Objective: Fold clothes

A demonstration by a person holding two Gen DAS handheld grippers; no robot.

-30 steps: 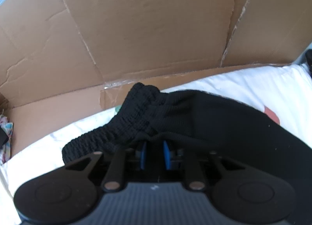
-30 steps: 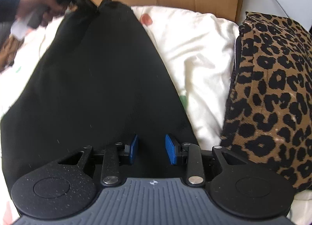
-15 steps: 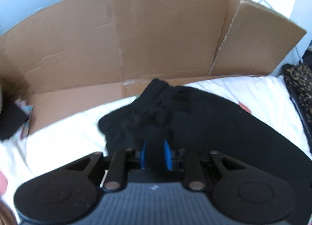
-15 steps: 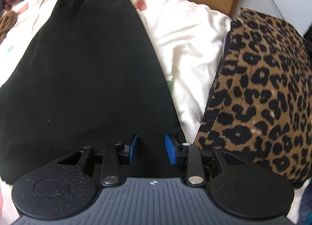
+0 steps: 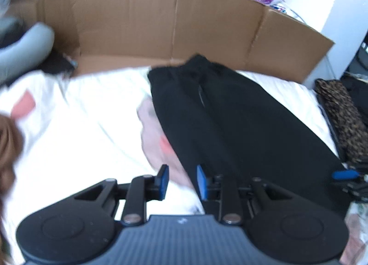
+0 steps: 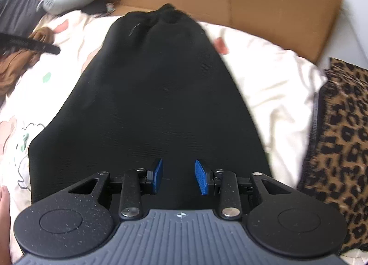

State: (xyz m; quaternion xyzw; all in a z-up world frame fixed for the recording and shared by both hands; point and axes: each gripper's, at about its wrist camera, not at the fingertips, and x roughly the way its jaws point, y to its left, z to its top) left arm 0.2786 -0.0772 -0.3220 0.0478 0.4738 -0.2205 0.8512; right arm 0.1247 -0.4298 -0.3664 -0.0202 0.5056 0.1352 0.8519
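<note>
Above black garment (image 6: 149,95), right gripper (image 6: 179,177) level, jaws apart, empty

Bright daylight blows out the white sheet (image 5: 96,131) left of the black garment (image 5: 241,127); motion blur softens both views, and the edges bend.

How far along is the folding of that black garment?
Done: the black knit garment lies spread flat on the white bedsheet. In hand: nothing; the left tool and right tool are both open. Left: every fold; none shows yet.
</note>
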